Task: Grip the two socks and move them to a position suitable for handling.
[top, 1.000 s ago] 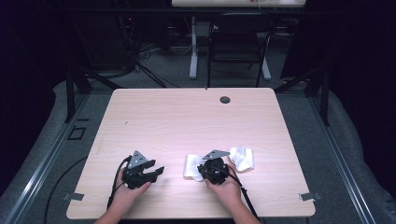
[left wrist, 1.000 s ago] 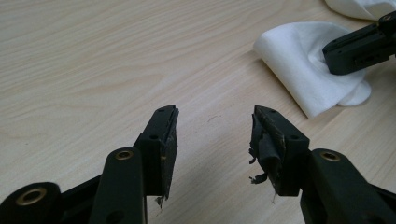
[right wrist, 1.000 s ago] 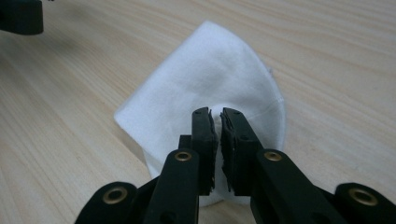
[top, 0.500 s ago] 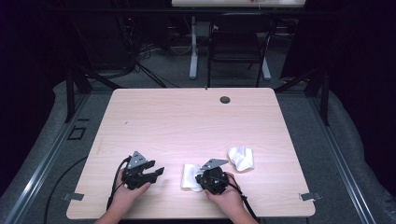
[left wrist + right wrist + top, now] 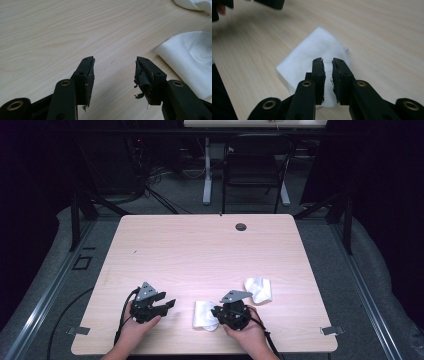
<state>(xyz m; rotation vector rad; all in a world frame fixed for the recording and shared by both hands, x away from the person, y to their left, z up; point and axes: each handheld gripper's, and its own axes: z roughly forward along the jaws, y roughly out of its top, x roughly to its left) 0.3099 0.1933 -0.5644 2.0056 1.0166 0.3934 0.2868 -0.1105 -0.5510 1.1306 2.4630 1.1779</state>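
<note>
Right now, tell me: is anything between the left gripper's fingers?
No; the left gripper stands open over bare light wooden table, with the folded white cloth off to one side.

My high view looks forward and down over the whole worktop. Both claw cameras sit close above it, sharing the folded white cloth.

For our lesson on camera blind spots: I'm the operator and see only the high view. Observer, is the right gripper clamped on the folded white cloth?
Observer: No. The right gripper has just been opening; its jaws show a narrow gap, with the folded cloth lying beneath, unpinched.
Operator: And the left gripper?
Observer: The left gripper stands wide open over bare table, with nothing between the jaws.
Operator: Its pads?
Observer: One pad is frayed, with shreds hanging.
</note>
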